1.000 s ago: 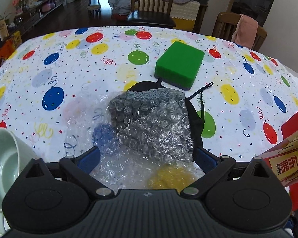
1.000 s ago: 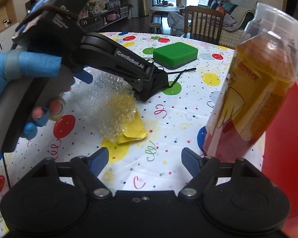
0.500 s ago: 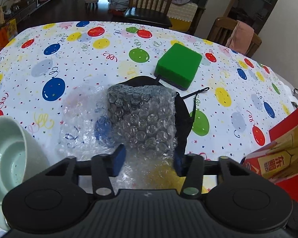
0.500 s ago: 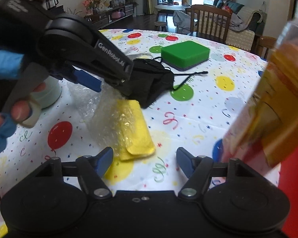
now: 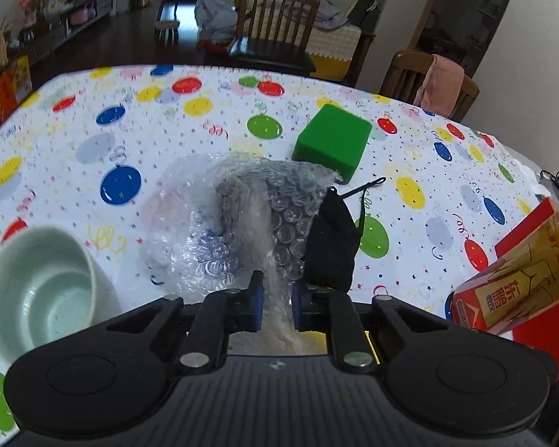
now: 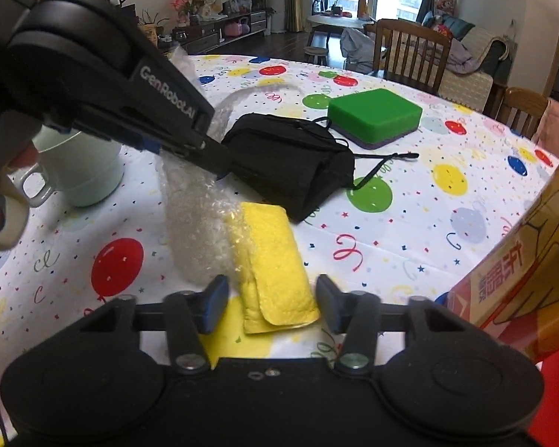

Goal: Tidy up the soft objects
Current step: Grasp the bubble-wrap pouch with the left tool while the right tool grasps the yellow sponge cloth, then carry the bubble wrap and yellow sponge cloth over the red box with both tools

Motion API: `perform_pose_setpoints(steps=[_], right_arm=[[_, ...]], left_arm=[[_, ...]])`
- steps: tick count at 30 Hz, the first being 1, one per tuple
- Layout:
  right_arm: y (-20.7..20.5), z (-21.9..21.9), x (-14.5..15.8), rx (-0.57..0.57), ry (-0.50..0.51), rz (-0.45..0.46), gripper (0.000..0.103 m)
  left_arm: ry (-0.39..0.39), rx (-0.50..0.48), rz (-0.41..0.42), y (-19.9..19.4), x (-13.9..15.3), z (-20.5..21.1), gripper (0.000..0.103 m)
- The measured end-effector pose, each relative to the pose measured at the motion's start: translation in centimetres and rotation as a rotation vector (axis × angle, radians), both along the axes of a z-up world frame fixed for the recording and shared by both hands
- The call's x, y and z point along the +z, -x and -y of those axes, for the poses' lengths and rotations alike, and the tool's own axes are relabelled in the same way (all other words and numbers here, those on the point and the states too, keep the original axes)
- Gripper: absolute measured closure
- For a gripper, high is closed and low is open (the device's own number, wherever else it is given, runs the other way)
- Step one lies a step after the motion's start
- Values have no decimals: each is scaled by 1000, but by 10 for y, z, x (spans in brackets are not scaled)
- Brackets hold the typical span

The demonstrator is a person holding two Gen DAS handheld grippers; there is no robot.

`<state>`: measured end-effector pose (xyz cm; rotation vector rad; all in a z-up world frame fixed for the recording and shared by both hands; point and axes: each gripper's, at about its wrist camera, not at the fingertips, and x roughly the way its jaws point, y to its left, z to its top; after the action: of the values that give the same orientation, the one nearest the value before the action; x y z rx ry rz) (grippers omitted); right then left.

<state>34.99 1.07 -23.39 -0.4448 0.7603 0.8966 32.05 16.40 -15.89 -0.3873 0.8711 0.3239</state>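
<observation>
Left gripper (image 5: 275, 300) closing, pads pinching bubble wrap (image 5: 249, 216) at near edge, wrap bunched up over surface (image 5: 74, 134). Right gripper (image 6: 272, 305) closing, jaws apart astride yellow cloth (image 6: 272, 260), not pressing. Black mask (image 6: 294, 160) beyond cloth; green sponge (image 6: 372, 115) far right.

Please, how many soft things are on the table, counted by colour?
Clear: 1, bubble wrap
Black: 1, mask
Yellow: 1, cloth
Green: 1, sponge
Total: 4
</observation>
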Motion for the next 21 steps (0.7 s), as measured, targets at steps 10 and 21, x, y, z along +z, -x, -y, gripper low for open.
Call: perform_pose_setpoints(steps=[10, 21], right_arm=[[19, 21, 11, -60, -35, -32, 67], [59, 84, 55, -171, -138, -95, 67]], left_arm=[[-25, -44, 13, 16, 6, 7, 93], [9, -183, 76, 48, 29, 33, 95]])
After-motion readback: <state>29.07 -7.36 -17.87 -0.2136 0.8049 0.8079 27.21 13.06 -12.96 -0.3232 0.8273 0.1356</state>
